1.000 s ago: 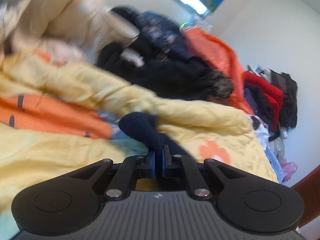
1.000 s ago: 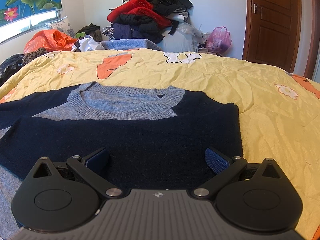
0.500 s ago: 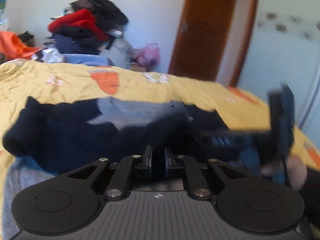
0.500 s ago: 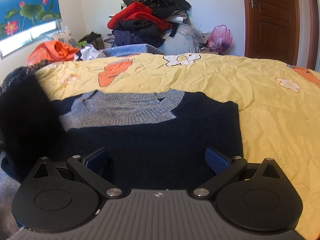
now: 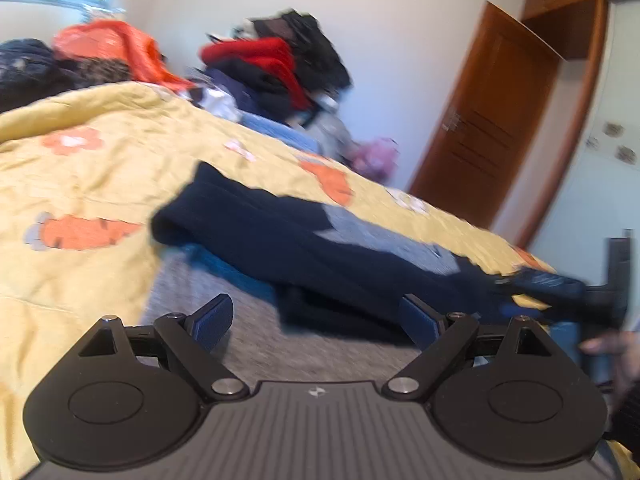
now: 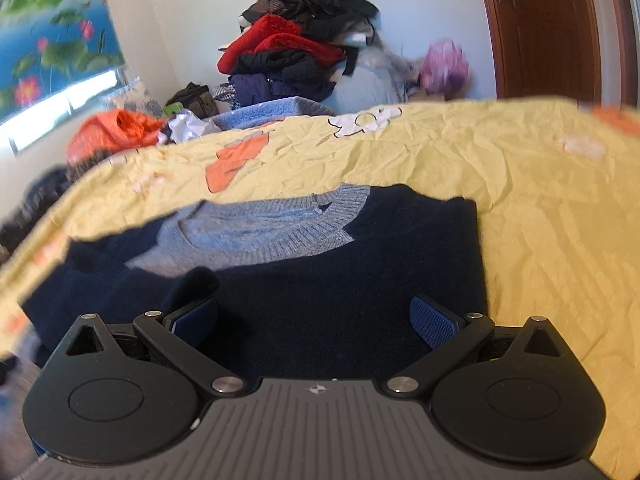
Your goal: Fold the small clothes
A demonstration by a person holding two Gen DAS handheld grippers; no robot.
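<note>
Room: bedroom; yellow quilted bedspread (image 5: 100,168) with orange print, heaped clothes pile (image 5: 276,68) behind, brown wooden door (image 5: 480,120).
Left view: left gripper (image 5: 316,322) opening, nothing between its jaws; navy knitted sweater with grey collar (image 5: 320,248) lies ahead on the bedspread, one sleeve folded over.
Right view: right gripper (image 6: 316,320) spread wide above the sweater's (image 6: 340,300) navy body, gripping nothing.
Doing it well: probably smooth the folded sleeve flat before the next fold.
Count: one sweater, two grippers.

Sweater (image 6: 304,288) matt knit wool; bedspread (image 6: 540,208) crinkled cotton; door (image 5: 480,120) glossy wood.
</note>
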